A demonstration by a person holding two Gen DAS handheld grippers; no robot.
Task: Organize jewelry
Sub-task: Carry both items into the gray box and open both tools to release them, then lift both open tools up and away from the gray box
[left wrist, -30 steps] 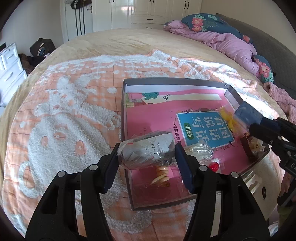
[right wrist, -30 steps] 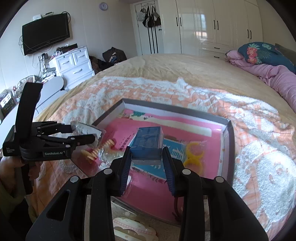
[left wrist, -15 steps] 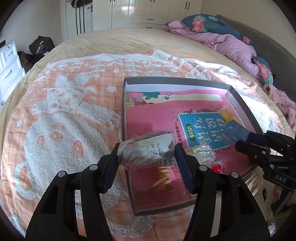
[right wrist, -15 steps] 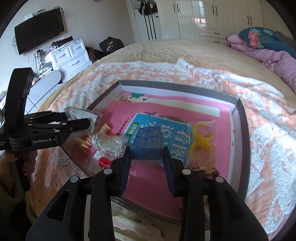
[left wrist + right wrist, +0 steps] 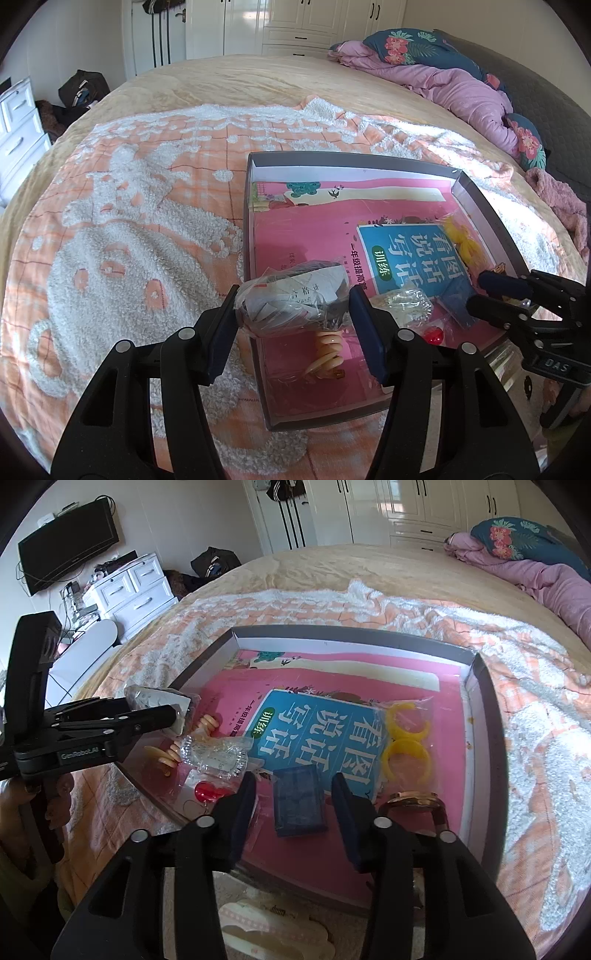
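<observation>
On the left, the left gripper [image 5: 293, 317] was clenched on a crinkled clear packet [image 5: 291, 302] with white paper inside, held above the near-left corner of a shallow grey tray [image 5: 480, 672] that sat on a peach-and-white blanket [image 5: 129, 221] on a bed.

Toward the right, the right gripper [image 5: 293, 805] had just been opening. A second earlier its pads pinched a small dark blue box [image 5: 299, 801]; now the box lay flat on the tray's pink lining, between the parted jaws with a visible gap on each side, touching neither. The gripper had also come lower over the tray. This reads as the box having been set down and released, so one piece looks put away while the packet in the left gripper remains to be placed.

Counted from left to right in the tray: one cream spiral hair tie [image 5: 327, 354], one clear bag of sparkly beads [image 5: 216, 755], one red heart-shaped piece [image 5: 207, 792], one blue box, two yellow rings [image 5: 406, 746] sharing one clear bag, and one gold-rimmed round item [image 5: 413, 799] at the near-right, partly hidden. A pink booklet with a blue title panel [image 5: 317, 731] lined the tray's floor.
</observation>
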